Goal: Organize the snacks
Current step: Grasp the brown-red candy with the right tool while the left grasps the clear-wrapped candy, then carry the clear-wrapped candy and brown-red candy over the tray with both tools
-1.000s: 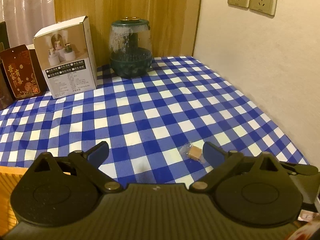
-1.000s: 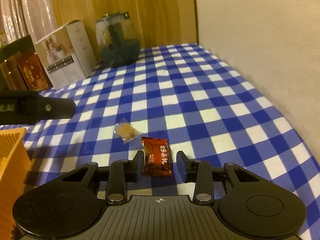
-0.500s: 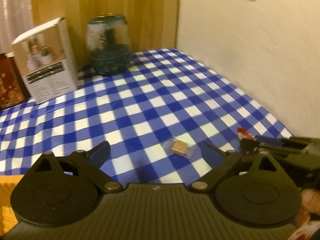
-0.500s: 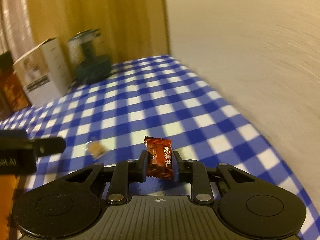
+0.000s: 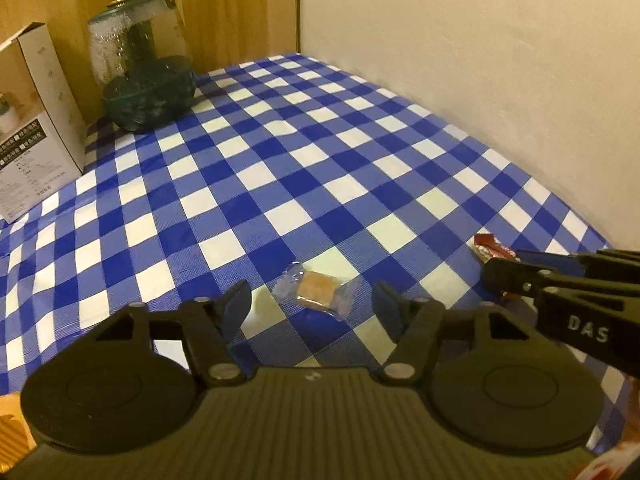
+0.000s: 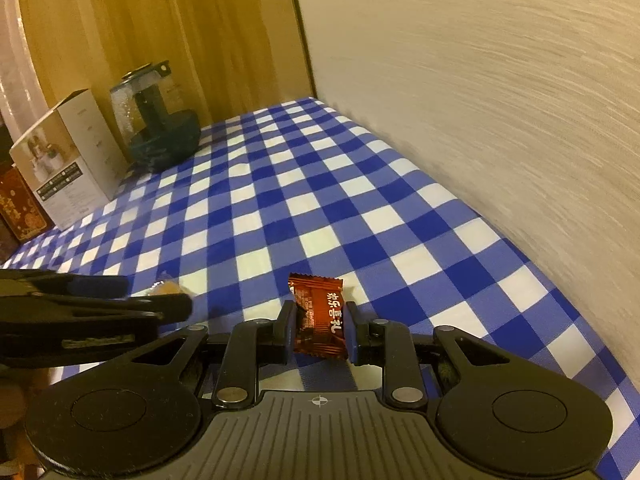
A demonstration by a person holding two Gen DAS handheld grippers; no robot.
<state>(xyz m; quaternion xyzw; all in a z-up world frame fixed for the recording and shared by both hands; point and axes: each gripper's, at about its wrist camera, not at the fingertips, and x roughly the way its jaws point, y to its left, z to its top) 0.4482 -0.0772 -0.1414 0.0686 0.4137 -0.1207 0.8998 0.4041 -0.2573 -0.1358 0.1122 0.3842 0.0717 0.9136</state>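
Red-brown foil marks the wrapped candy (image 6: 319, 316), which stands upright, pinched between the two fingers of the right gripper (image 6: 318, 330) above the blue-and-white checked tablecloth (image 6: 280, 184). The jaws are drawn in narrow against the wrapper's sides. A second sweet, a tan candy in clear wrap (image 5: 316, 290), lies flat on the cloth just ahead of the left gripper (image 5: 312, 306), whose jaws stand wide apart with nothing between them. In the left wrist view the right gripper (image 5: 504, 266) reaches in from the right edge. Farther back stand a dark green glass jar (image 5: 146, 64) and a white carton (image 5: 36, 120), against a wooden panel (image 6: 168, 28).
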